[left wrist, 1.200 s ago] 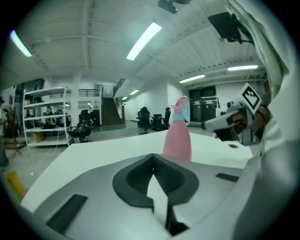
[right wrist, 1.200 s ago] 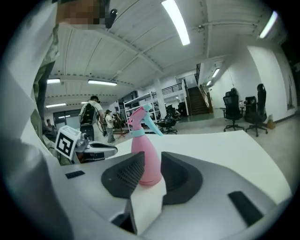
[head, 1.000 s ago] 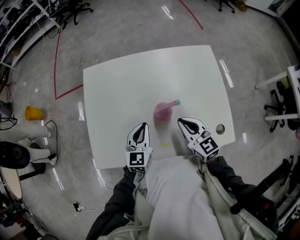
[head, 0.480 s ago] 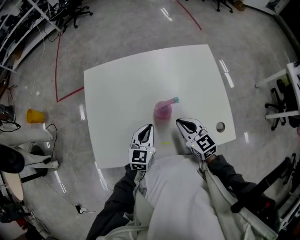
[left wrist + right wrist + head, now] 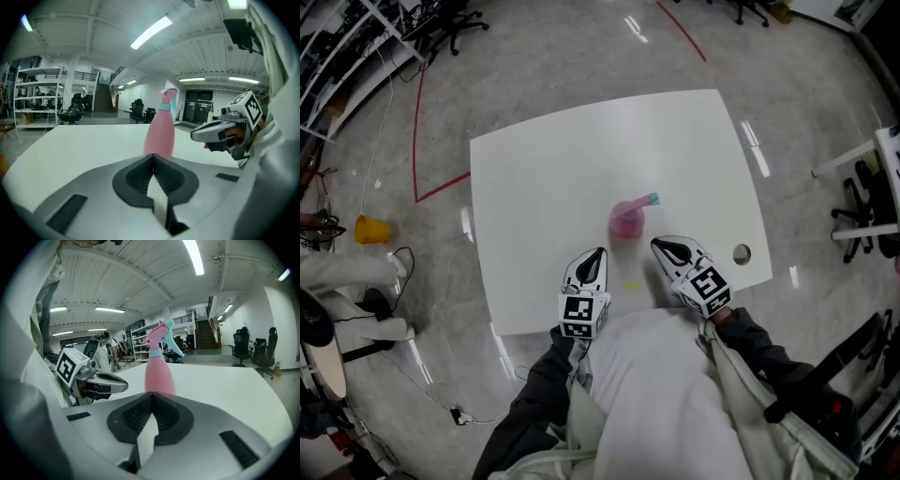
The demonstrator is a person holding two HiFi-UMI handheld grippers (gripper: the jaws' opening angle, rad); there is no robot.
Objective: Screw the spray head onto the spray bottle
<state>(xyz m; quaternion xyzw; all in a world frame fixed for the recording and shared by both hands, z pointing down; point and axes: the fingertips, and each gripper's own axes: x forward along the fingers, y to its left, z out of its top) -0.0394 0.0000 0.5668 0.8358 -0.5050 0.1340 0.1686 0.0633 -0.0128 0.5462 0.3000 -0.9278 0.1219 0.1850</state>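
A pink spray bottle (image 5: 625,219) stands upright on the white table (image 5: 553,178), with its pale blue spray head (image 5: 651,201) seated on its neck. The bottle (image 5: 159,136) rises just beyond my left gripper's tips, and the bottle (image 5: 159,371) shows likewise in the right gripper view. My left gripper (image 5: 596,253) rests near the table's front edge, shut and empty, a short way left of the bottle. The right gripper (image 5: 657,245) sits to the bottle's right, also shut with nothing held. Neither gripper touches the bottle.
A round hole (image 5: 741,254) sits near the table's right front corner. A small yellow mark (image 5: 631,286) lies on the table between the grippers. On the floor are red tape lines (image 5: 417,122), a yellow cup (image 5: 367,228) and office chairs (image 5: 862,216).
Both grippers have edged slightly, the left a little to the right and the right a little nearer the table edge. The bottle has not moved.
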